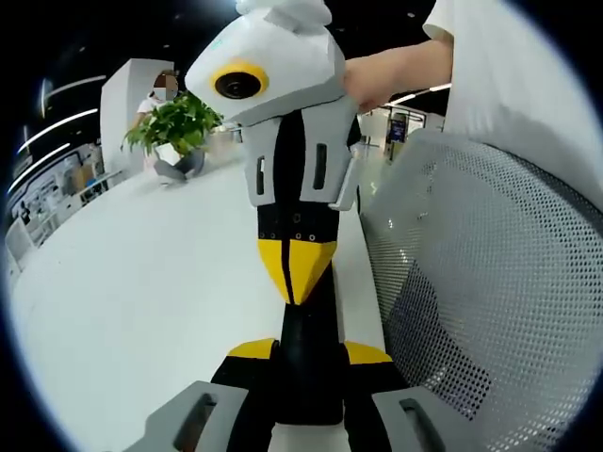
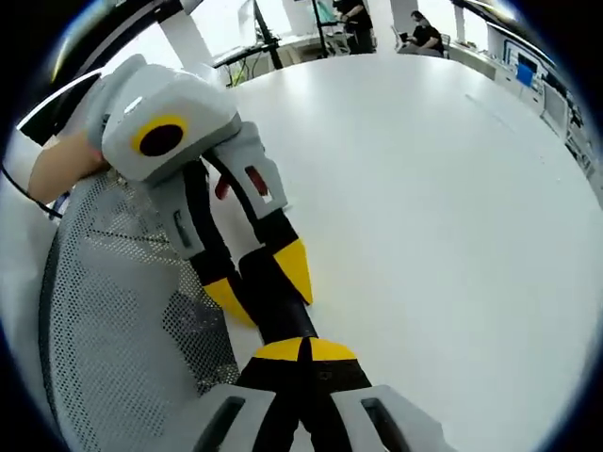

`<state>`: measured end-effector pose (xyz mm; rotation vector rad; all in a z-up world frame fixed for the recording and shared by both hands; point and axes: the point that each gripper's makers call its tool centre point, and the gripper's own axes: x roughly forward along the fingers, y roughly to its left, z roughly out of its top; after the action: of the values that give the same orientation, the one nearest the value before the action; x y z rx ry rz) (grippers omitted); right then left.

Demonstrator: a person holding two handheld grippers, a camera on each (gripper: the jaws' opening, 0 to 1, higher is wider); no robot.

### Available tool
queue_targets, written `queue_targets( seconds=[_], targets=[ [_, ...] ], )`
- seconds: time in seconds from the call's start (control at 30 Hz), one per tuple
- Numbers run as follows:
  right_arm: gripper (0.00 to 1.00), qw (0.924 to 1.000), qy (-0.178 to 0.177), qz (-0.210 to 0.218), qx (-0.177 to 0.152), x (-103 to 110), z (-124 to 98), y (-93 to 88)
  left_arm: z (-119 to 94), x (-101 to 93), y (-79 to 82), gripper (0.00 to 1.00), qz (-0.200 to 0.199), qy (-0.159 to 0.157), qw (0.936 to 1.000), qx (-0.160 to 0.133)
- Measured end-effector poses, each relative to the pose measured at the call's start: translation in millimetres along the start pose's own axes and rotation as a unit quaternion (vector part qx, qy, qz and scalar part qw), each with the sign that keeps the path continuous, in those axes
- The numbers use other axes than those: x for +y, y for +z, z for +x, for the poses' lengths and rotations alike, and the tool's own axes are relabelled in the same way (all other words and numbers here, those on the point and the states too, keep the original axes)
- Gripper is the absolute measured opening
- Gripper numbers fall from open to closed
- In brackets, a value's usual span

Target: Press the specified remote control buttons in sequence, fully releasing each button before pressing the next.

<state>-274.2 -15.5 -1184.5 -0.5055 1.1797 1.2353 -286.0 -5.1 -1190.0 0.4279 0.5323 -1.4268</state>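
Left gripper view has the white counter [image 1: 141,311], a grey mesh chair back [image 1: 490,282] and a potted plant [image 1: 174,122]; right gripper view shows distant people [image 2: 419,33] instead. The left gripper [image 1: 309,353] pinches the black remote [image 1: 306,386] by the counter's edge. The right gripper [image 1: 297,273], jaws pressed together, touches the remote's end.

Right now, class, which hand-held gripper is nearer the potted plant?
Right. The right hand-held gripper reaches in from the table end where the potted plant stands; the left hand-held gripper, clamping the black remote, sits farther back.

Bright, even light; fisheye-warped edges
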Motion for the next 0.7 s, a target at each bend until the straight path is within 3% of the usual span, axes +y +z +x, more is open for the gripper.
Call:
queue_targets(
  seconds=[0.13,0.23,0.47,0.53,0.67,0.7],
  targets=[
    [0.0,0.9988,0.012,0.046,0.011,-2.4,1.2,1.2,0.1,0.0,0.1,0.25,0.001,0.0,1.0,0.0],
    [0.0,0.9982,0.011,0.056,0.018,-3.5,2.4,1.5,0.2,0.1,0.0,0.25,0.001,0.0,1.0,0.0],
    [0.0,0.9989,-0.016,0.013,0.043,-0.8,3.4,0.0,0.3,-0.3,-0.1,0.25,0.0,0.001,1.0,0.0],
    [0.0,0.9992,-0.019,-0.011,0.035,-1.6,2.8,-0.1,0.3,-0.4,0.0,0.25,0.0,0.002,1.0,0.0],
    [0.0,0.9973,-0.013,-0.069,-0.019,2.0,-0.1,0.5,0.1,-0.7,0.1,0.25,-0.002,0.002,1.0,-0.001],
    [0.0,0.9973,-0.019,-0.064,-0.031,2.6,-1.1,0.3,0.0,-0.7,0.0,0.25,-0.003,0.002,1.0,-0.001]
  ],
)
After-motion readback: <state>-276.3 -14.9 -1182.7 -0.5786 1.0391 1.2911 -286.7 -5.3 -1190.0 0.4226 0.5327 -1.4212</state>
